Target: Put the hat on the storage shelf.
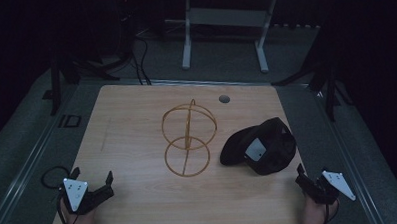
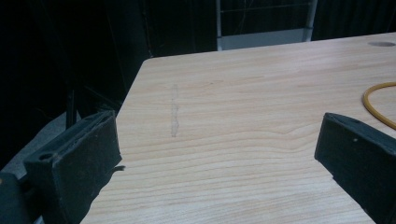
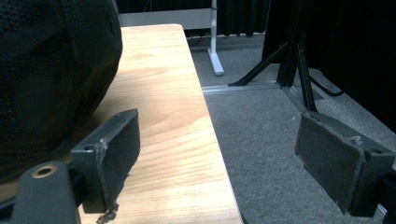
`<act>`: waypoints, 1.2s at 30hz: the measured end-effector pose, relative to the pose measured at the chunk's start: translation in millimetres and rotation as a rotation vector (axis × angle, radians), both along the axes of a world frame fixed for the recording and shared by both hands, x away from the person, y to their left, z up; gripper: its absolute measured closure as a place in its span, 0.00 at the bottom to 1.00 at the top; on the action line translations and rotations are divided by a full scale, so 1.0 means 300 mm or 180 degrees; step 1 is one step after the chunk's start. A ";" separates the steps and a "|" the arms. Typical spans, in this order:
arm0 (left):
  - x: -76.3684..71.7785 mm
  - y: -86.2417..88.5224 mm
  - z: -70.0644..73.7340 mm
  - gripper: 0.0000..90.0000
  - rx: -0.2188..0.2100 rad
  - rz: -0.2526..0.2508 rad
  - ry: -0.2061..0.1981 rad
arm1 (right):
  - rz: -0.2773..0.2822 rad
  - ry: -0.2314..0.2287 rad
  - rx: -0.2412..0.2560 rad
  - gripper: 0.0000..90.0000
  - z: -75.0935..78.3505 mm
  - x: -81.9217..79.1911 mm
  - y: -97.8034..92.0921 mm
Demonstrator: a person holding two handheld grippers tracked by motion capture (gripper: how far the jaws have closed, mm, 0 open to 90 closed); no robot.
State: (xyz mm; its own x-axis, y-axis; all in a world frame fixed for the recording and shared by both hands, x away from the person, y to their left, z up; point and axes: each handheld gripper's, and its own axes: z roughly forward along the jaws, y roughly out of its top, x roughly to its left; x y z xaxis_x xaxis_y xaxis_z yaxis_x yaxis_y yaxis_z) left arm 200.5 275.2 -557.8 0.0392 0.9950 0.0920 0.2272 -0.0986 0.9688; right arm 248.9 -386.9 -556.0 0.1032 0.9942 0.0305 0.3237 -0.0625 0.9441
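A yellow wire stand [image 1: 189, 138], made of hoops on a round base ring, stands upright at the middle of the wooden table [image 1: 131, 119]. A black cap [image 1: 261, 146] with a white label lies to its right. My left gripper [image 1: 92, 184] sits open at the table's front left corner, well short of the stand. My right gripper [image 1: 313, 175] hangs open over the front right edge, just beyond the cap. In the left gripper view the stand's base ring [image 2: 379, 103] shows at the right edge. In the right gripper view the cap [image 3: 51, 70] bulks at the left, close to my left jaw.
A small grey grommet [image 1: 224, 98] sits in the table's far edge. A white desk frame [image 1: 223, 31] and black tripod legs [image 1: 325, 82] stand on the grey carpet behind and to the right. A faint vertical scuff [image 2: 174, 114] marks the table ahead of my left gripper.
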 end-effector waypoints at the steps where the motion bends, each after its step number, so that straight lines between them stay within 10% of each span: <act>1: -0.001 -0.001 0.001 0.01 0.0005 0.0013 -0.0004 | 0.0004 0.0011 -0.0001 0.15 0.001 0.000 -0.002; 15: 0.002 -0.034 0.007 0.01 -0.0239 -0.0278 0.0033 | 0.0563 -0.0240 0.0197 0.13 0.278 -0.064 -0.003; 21: 0.012 -0.052 0.004 0.01 -0.0180 -0.0347 0.0145 | 0.1288 -0.0262 0.0046 0.12 0.422 -0.065 0.125; 27: 0.016 -0.071 0.004 0.01 -0.0173 -0.0430 0.0150 | 0.1547 -0.0011 0.0049 0.12 0.463 0.004 0.243; 36: 0.013 -0.083 0.007 0.01 -0.0174 -0.0483 0.0171 | 0.1329 0.0403 0.0024 0.12 0.394 0.133 0.326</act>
State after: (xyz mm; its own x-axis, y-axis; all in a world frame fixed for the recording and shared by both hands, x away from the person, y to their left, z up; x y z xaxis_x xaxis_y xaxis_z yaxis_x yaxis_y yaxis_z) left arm 204.5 250.1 -555.7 0.1929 0.9807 0.0317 0.2652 -0.0833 0.9606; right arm 288.9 -289.0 -437.7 -0.3044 0.9512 0.0510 0.4358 0.0914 0.8954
